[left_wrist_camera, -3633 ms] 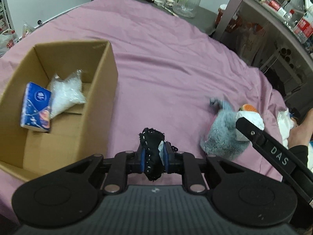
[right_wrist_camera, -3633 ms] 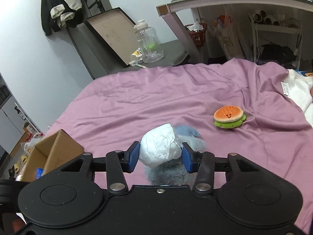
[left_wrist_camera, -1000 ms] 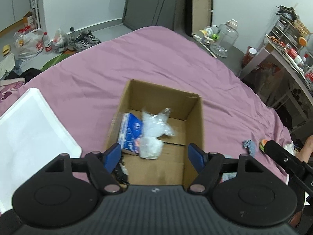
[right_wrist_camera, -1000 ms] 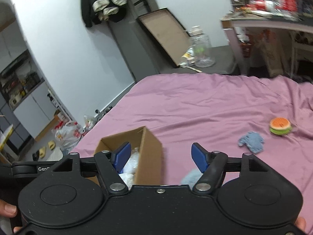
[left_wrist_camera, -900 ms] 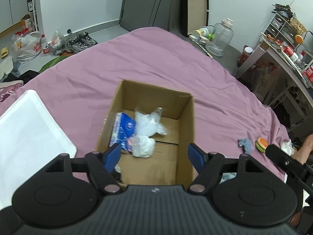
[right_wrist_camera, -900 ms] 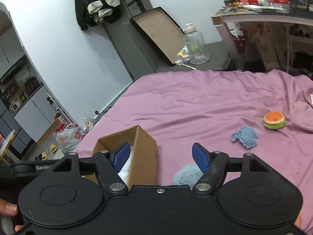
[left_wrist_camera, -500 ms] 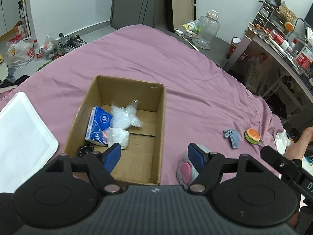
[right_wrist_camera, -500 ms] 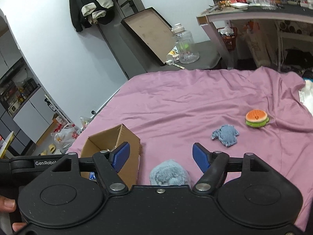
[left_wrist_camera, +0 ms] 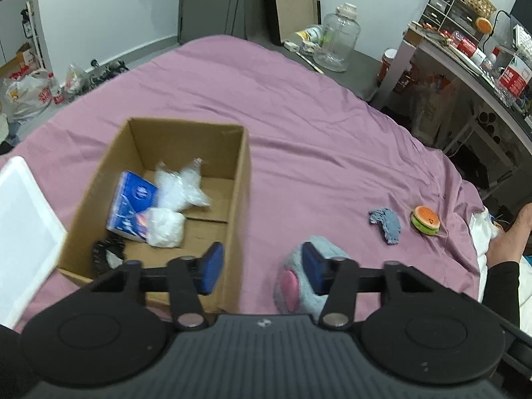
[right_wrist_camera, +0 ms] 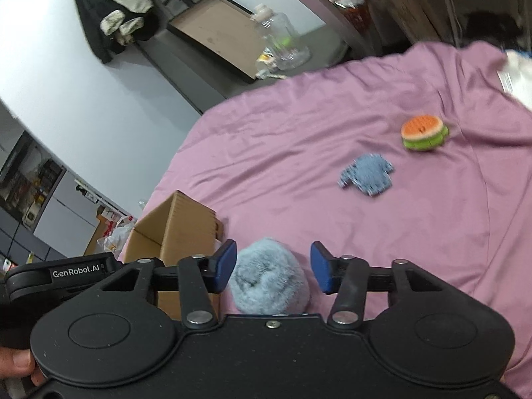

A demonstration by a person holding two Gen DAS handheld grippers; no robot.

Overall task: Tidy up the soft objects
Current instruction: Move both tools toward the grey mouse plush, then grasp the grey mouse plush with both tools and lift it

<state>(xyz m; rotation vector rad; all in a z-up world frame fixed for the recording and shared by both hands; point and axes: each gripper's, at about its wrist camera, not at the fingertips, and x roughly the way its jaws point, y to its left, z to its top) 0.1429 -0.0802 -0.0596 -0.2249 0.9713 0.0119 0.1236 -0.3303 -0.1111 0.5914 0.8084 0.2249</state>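
Once the black item point(left_wrist_camera: 107, 255) and white wad point(left_wrist_camera: 165, 222) had been dropped into the cardboard box point(left_wrist_camera: 240, 179), both the left gripper point(left_wrist_camera: 261, 268) and right gripper point(right_wrist_camera: 272, 267) gaped empty; fluffy plush point(right_wrist_camera: 269, 279), blue cloth point(right_wrist_camera: 366, 174) and burger toy point(right_wrist_camera: 423, 132) remained on the bedsheet point(right_wrist_camera: 332, 126).

Bare purple bedspread point(right_wrist_camera: 299, 139) lies open beyond the cardboard box point(right_wrist_camera: 179, 229) and fluffy toy point(right_wrist_camera: 269, 279).
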